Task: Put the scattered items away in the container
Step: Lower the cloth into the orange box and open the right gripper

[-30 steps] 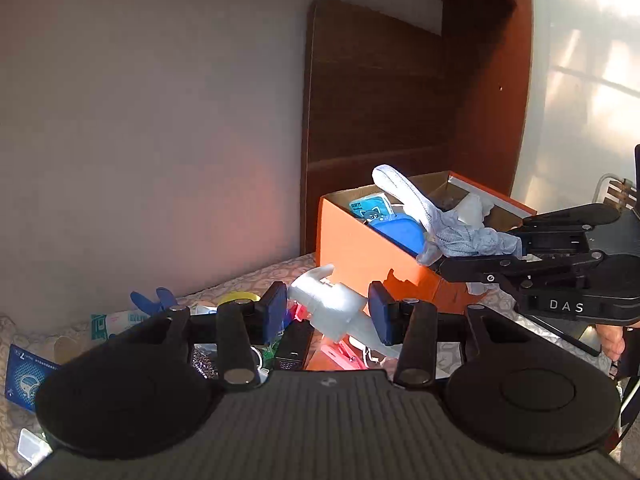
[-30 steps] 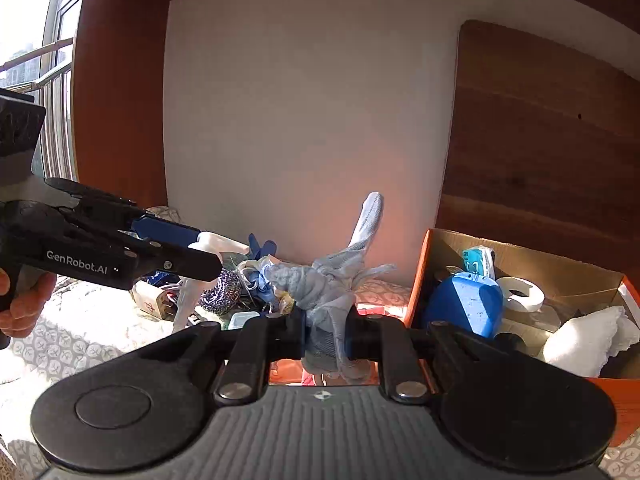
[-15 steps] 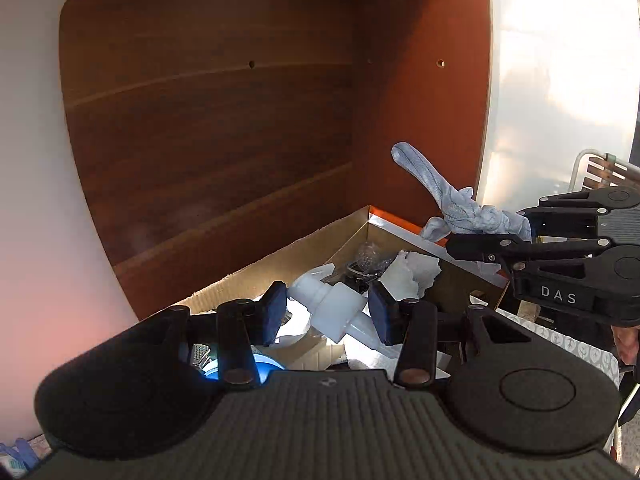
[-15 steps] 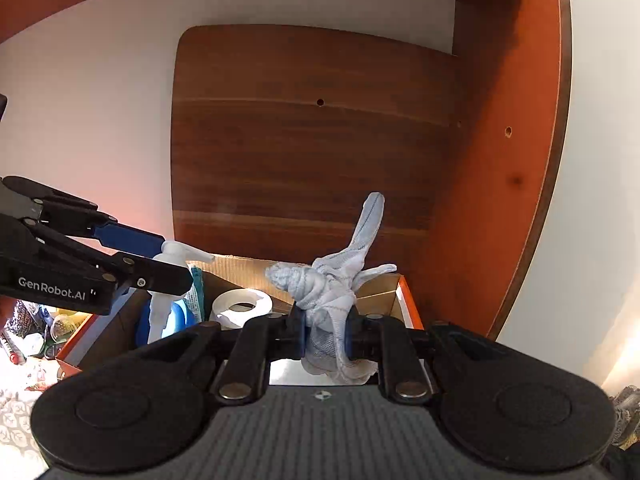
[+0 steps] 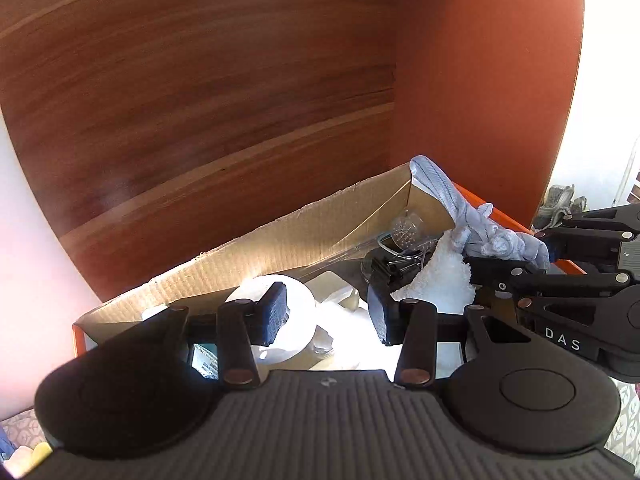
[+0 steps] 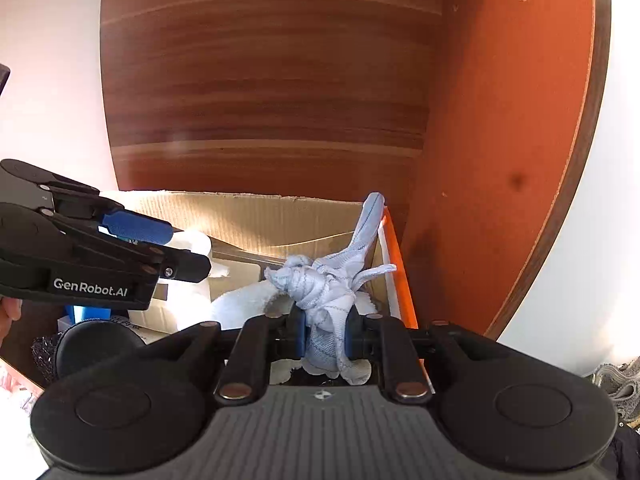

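A cardboard box (image 5: 280,240) with orange outer walls (image 6: 394,264) stands against a wooden panel. My left gripper (image 5: 328,316) hovers over its left half, shut on a white pump bottle (image 6: 198,246) that is washed out by glare in its own view. My right gripper (image 6: 324,332) is over the box's right end, shut on a knotted pale blue cloth (image 6: 324,292). The cloth's loose tail sticks up above the rim (image 5: 436,178). From the left wrist view the right gripper (image 5: 532,248) reaches in from the right.
Inside the box lie a white towel (image 5: 440,280), a clear bulb-shaped item (image 5: 406,230), a black binder clip (image 5: 384,268) and a white tape roll (image 5: 296,300). A wooden back panel (image 5: 200,100) and a side panel (image 6: 500,160) hem the box in. Patterned cloth (image 5: 628,420) covers the table.
Both grippers swung from over the cluttered table to right above the box and sank a little. Each keeps its hold, the left on the bottle, the right on the cloth.
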Available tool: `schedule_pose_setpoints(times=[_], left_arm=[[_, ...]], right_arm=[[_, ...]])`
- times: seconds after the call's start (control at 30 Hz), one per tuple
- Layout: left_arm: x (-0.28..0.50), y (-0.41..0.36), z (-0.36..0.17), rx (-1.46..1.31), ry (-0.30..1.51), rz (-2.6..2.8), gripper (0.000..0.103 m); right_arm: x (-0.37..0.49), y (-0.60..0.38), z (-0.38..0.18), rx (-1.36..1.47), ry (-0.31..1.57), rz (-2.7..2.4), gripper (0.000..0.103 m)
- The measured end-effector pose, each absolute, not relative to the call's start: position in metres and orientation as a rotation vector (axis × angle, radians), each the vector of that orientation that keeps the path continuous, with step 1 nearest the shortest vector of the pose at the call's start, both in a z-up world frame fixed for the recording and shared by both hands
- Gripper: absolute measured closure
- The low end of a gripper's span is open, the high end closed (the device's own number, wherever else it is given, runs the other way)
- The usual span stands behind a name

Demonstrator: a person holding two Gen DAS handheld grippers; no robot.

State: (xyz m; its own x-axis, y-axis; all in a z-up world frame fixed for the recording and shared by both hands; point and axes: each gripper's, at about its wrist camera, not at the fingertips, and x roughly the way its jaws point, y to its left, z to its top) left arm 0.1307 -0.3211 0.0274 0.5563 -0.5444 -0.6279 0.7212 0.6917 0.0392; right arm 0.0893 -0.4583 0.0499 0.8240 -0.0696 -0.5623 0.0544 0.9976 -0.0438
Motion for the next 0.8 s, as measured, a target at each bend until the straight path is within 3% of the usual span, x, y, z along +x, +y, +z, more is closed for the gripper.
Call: schedule_pose_setpoints(times=[0.07, 0.2, 0.27, 0.33, 0.4, 0.5, 0.57, 0.6, 0.63, 0.8], left_arm=[[0.131, -0.328, 0.030, 0.320, 0.614, -0.750, 0.056], [0.127, -0.327, 0.030, 0.326, 0.588, -0.721, 0.029], [0.127, -0.328, 0.033, 0.320, 0.574, -0.714, 0.024], [0.132, -0.339, 0.037, 0.329, 0.577, -0.700, 0.019], [0.133, -0.343, 0.037, 0.334, 0.567, -0.675, 0.015], [0.128, -0.340, 0.039, 0.332, 0.546, -0.647, 0.001], [0.127, -0.336, 0.039, 0.330, 0.529, -0.635, 0.000], [0.126, -0.336, 0.039, 0.332, 0.524, -0.627, 0.000], [0.125, -0.335, 0.040, 0.335, 0.517, -0.620, 0.000], [0.118, -0.323, 0.048, 0.325, 0.489, -0.602, 0.000]], right_arm=[[0.086, -0.455, 0.047, -0.021, 0.598, -0.064, 0.088], [0.092, -0.454, 0.046, -0.016, 0.600, -0.066, 0.082], [0.089, -0.452, 0.048, -0.020, 0.594, -0.063, 0.078], [0.079, -0.452, 0.052, -0.025, 0.583, -0.067, 0.067], [0.074, -0.449, 0.054, -0.030, 0.578, -0.068, 0.065], [0.069, -0.444, 0.057, -0.041, 0.573, -0.077, 0.055], [0.069, -0.444, 0.057, -0.041, 0.562, -0.076, 0.048], [0.066, -0.443, 0.058, -0.035, 0.552, -0.074, 0.037], [0.065, -0.442, 0.059, -0.034, 0.545, -0.079, 0.034], [0.059, -0.435, 0.064, -0.020, 0.521, -0.066, 0.031]])
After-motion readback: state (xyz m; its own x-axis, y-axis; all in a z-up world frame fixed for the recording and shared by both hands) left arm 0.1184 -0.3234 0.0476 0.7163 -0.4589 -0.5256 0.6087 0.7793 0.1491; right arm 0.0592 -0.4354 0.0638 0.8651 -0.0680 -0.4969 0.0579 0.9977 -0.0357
